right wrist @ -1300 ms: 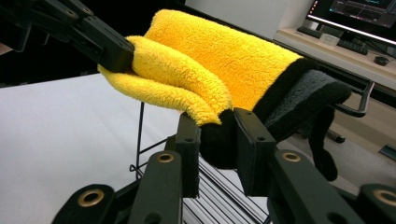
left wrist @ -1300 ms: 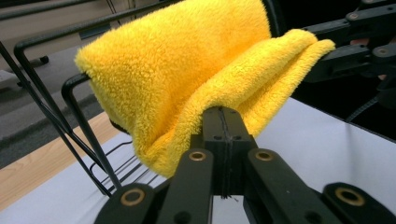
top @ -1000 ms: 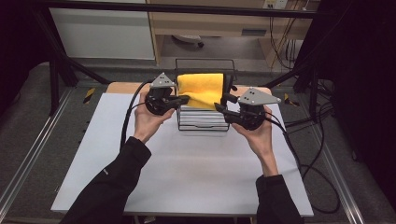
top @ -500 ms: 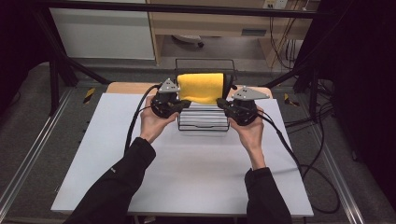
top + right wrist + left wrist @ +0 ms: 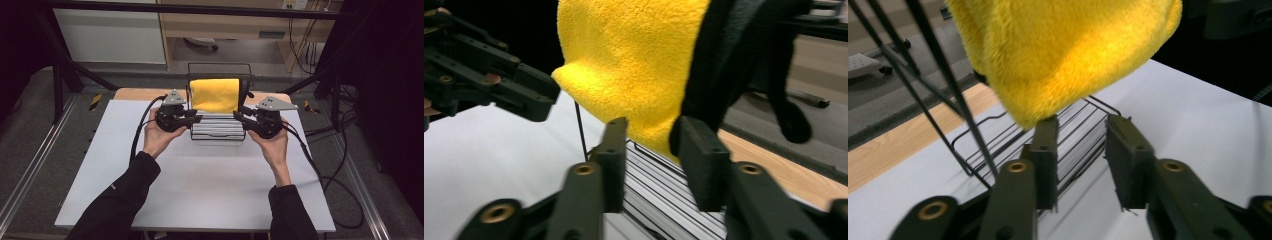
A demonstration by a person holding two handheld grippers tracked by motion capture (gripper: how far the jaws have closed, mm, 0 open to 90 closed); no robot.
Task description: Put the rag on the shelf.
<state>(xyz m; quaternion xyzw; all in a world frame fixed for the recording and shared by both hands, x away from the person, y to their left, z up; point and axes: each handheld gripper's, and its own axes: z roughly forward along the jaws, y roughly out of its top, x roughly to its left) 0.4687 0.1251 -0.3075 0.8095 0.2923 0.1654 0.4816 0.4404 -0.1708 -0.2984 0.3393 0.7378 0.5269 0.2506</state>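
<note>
**Two hand-held grippers at the yellow cloth**

From above, a yellow cloth (image 5: 216, 95) hangs over a wire rack (image 5: 218, 127) at the far side of the white surface (image 5: 200, 185). The left hand-held gripper (image 5: 196, 119) and right hand-held gripper (image 5: 239, 117) sit at the rack's two sides. Up close, both are spread apart, gripping nothing, just under the cloth's bottom corners. The right gripper view also shows a black cloth (image 5: 734, 55) beside the yellow one. The cloth's top is cut off there.
</note>
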